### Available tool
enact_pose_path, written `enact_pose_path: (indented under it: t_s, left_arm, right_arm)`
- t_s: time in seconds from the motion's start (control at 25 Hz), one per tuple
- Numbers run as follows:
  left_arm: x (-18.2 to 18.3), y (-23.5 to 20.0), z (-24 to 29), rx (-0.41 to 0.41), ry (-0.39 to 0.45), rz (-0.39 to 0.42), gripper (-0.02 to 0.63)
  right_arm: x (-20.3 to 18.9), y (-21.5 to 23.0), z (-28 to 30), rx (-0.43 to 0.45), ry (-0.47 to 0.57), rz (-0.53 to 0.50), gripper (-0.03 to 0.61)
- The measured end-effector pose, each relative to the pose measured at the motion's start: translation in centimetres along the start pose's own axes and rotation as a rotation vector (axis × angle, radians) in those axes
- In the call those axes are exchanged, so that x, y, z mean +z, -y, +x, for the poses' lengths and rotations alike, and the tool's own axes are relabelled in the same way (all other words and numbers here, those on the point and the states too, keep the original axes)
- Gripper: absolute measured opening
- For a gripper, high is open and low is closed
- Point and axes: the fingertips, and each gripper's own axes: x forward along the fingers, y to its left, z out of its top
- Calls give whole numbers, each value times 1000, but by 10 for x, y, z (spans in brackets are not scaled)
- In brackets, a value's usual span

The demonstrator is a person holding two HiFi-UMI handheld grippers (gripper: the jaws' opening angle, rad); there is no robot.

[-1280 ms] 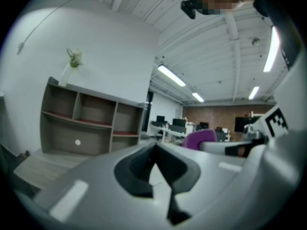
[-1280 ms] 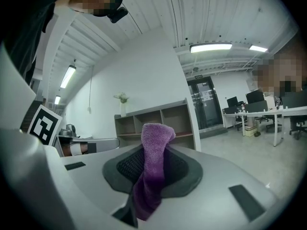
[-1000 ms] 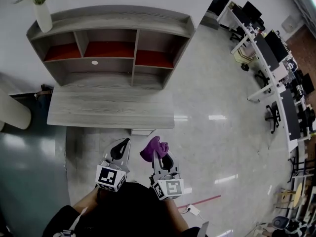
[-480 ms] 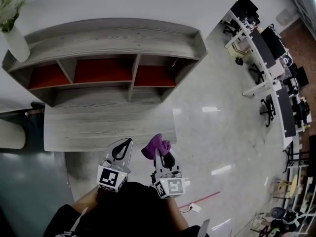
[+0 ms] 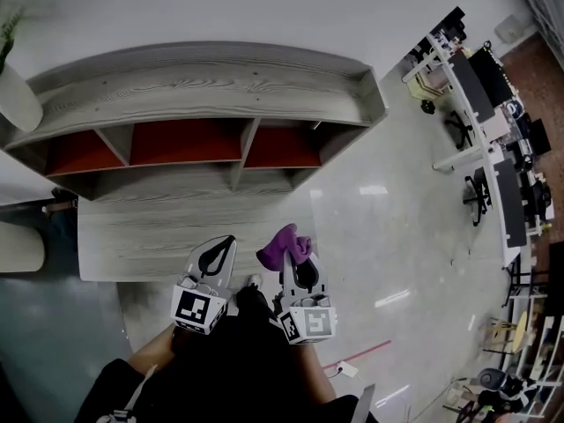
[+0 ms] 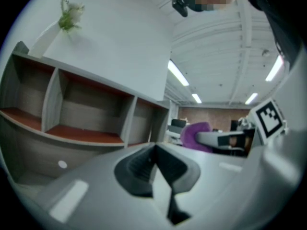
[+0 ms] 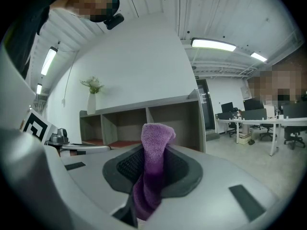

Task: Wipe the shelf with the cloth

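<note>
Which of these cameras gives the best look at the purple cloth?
The right gripper view: the purple cloth stands large and centred, pinched in the right tongs. The head view shows only a small bunch at their tip; the left gripper view catches part of it, off to one side.

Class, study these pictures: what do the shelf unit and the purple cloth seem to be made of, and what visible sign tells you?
The shelf unit: probably grey wood or wood-look laminate, matt; streaky grain lines run along its top.
The purple cloth: likely microfibre or terry fabric; fine nubbly pile, limp folds.
</note>
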Motion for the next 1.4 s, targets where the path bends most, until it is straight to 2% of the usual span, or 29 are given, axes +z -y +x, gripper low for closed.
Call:
enact_pose_path:
  t_s: [0.28,0.48,0.68,0.84,1.4]
  left_arm:
    - [5,3,38,35,6,-5,5]
    - [10,8,72,94,24,-32,5]
    - [16,11,103,151,29,-15,5]
    - [16,9,117,161,16,-12,5]
    - [25,-8,146,103,13,39,5]
  right_arm:
    - [3,30,29,53,8,7,71]
    - [3,62,55,118,-4,9,71]
    - [-1,95,81,149,-22,-25,71]
    - [-7,118,101,132,-49,-31,71]
    - [-35,160,171,19,-122,-4,71]
